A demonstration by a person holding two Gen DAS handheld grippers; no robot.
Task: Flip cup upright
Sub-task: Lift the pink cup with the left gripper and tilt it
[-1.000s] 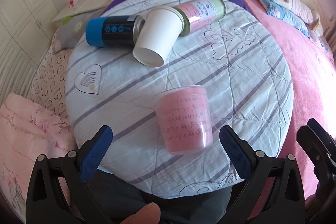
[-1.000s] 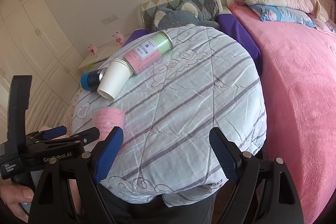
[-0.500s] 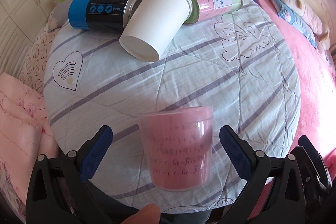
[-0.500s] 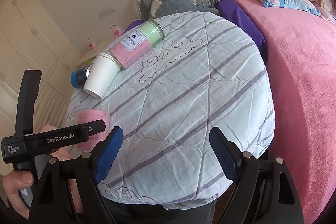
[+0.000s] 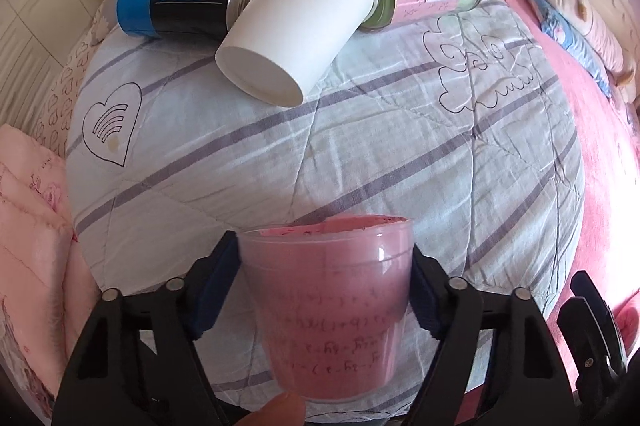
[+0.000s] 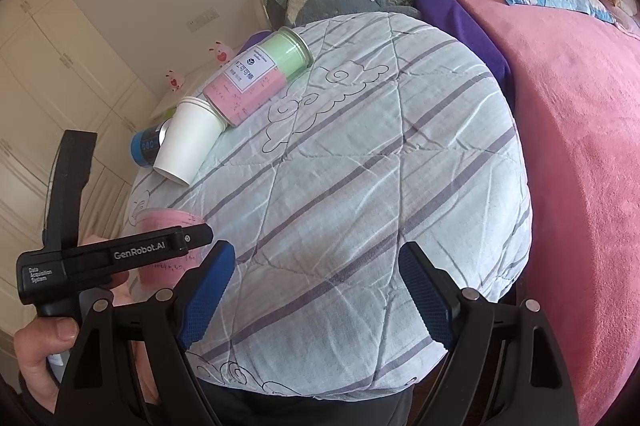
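Pink cup (image 5: 328,310), one, clamped in left claw (image 5: 326,290); right claw (image 6: 316,290) wide, empty; two cans, one white cup (image 5: 296,26).

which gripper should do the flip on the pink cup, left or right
Left. The left gripper already has its fingers closed against both sides of the pink cup, so it can turn it over. The right gripper is open over bare quilt, off to the cup's side.

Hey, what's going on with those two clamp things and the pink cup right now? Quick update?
Left hand-held gripper shut on pink cup. Right hand-held gripper open, empty. White paper cup on its side farther back; nothing blocking.
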